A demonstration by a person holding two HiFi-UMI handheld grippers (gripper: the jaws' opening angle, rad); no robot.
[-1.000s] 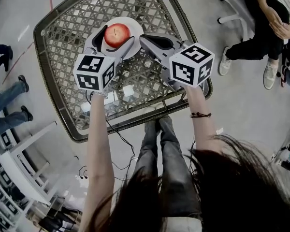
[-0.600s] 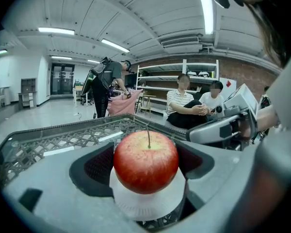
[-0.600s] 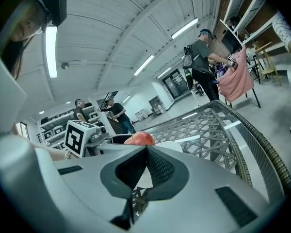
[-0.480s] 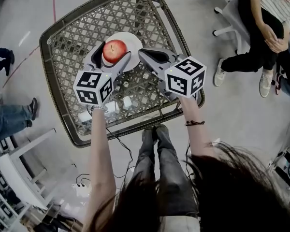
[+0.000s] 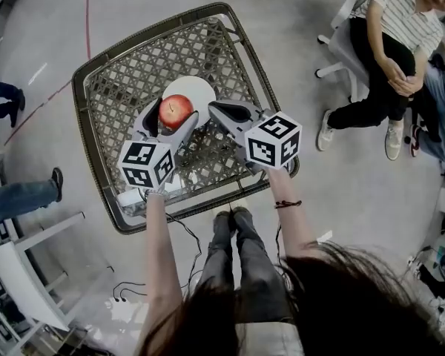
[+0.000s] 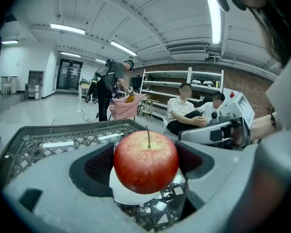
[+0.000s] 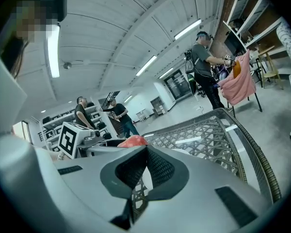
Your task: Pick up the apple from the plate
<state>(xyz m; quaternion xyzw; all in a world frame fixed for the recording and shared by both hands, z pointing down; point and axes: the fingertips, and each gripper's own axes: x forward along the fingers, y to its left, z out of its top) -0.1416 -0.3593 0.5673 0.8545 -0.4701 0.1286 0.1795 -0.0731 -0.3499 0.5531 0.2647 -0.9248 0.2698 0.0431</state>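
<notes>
Both arms reach forward and down, forearms bare. The left forearm [image 5: 157, 251] runs straight away from the body. The left gripper [image 5: 172, 117] is at its far end, jaws clamped on the apple [image 6: 145, 161], one pad on each side. The left marker cube [image 5: 144, 164] sits over the hand. The right forearm [image 5: 291, 225] angles slightly left, with a dark band [image 5: 284, 204] at the wrist. The right gripper [image 5: 221, 111] is just right of the left one, jaws together with nothing between them, tips pointing far-left. The right marker cube [image 5: 273, 141] covers that hand.
</notes>
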